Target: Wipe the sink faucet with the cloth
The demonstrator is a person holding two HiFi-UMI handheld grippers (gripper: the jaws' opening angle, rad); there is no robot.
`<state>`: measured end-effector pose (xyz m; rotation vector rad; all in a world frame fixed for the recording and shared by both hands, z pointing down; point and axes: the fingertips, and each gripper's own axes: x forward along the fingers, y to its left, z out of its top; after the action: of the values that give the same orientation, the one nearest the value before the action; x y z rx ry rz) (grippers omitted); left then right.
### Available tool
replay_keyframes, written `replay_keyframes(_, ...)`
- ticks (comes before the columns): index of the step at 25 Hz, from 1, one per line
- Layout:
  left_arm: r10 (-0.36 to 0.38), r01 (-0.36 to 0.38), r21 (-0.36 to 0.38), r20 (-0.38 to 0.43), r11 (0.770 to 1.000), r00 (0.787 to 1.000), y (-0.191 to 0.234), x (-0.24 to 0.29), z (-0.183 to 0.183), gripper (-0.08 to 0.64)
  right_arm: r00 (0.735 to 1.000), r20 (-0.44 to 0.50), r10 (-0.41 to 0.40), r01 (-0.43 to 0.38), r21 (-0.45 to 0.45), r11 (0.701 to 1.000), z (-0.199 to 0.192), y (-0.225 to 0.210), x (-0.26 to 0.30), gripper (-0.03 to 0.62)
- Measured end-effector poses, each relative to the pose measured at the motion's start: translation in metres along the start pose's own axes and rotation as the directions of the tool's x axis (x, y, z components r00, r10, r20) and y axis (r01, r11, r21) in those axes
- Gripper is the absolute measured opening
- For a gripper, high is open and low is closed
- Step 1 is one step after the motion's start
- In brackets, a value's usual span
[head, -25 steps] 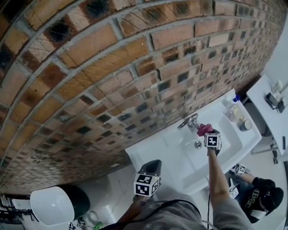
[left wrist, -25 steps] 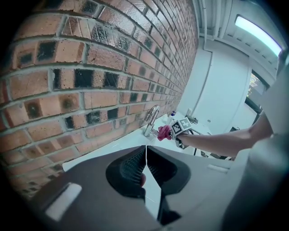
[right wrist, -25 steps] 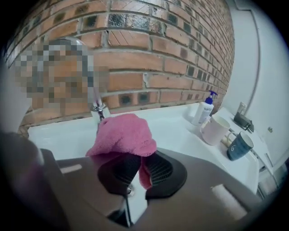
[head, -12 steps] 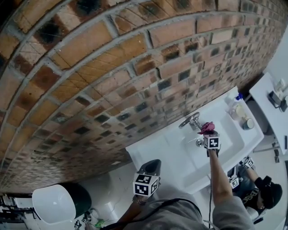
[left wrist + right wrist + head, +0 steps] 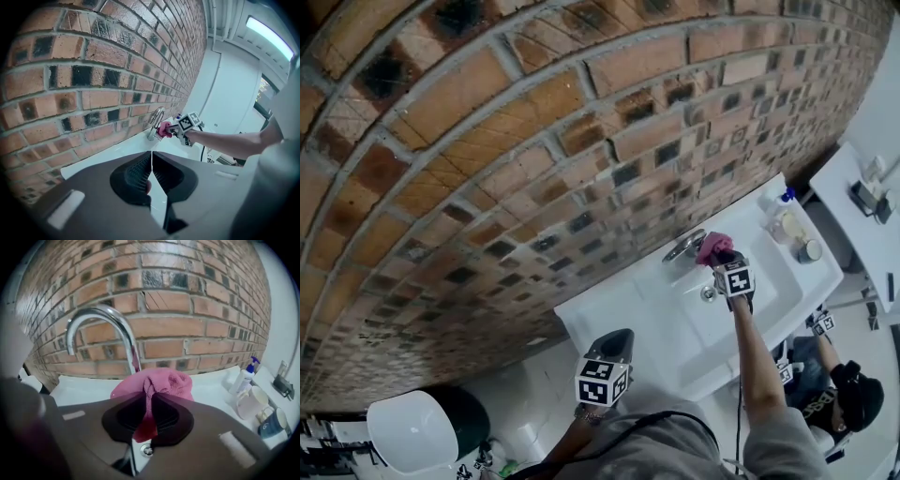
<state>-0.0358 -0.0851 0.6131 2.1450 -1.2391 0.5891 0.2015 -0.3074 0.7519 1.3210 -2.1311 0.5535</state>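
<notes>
A chrome gooseneck faucet rises from the back of a white sink against the brick wall; it also shows in the head view as the faucet. My right gripper is shut on a pink cloth, which is bunched against the lower stem of the faucet. In the head view the pink cloth sits right beside the spout, ahead of the right gripper. My left gripper is shut with nothing in it, held back to the left of the sink, low in the head view as the left gripper.
On the sink's right ledge stand a pump bottle, a pale mug and a dark cup. The drain lies in the basin. A white toilet stands at lower left. The brick wall runs close behind the faucet.
My right gripper with the pink cloth has moved up from over the basin to the faucet. The left gripper has stayed where it was.
</notes>
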Motion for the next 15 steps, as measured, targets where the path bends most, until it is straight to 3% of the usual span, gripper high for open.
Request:
replay_keyframes(5,0.017,-0.017,-0.007,0.014,1.0,1.0,0.001,-0.013,-0.001,0.021,0.974,-0.224,-0.022,0.022,-0.004,1.0,-0.006,-0.008,0.038,0.038)
replay_keyframes(7,0.032,-0.032,-0.019,0.023,0.999,0.999,0.007,-0.02,-0.002,0.021,0.984,-0.174,0.026,-0.03,-0.018,0.999,0.005,-0.001,0.033,0.037)
replay_keyframes(10,0.051,-0.05,-0.036,0.033,0.998,0.998,0.018,-0.025,-0.002,0.021,0.995,-0.03,0.095,-0.098,-0.138,0.985,0.03,0.011,0.013,0.037)
replay_keyframes(15,0.031,-0.029,-0.042,0.047,0.999,0.998,0.013,-0.022,-0.001,0.021,0.985,0.08,0.154,-0.113,-0.381,0.918,0.061,0.039,-0.037,0.037)
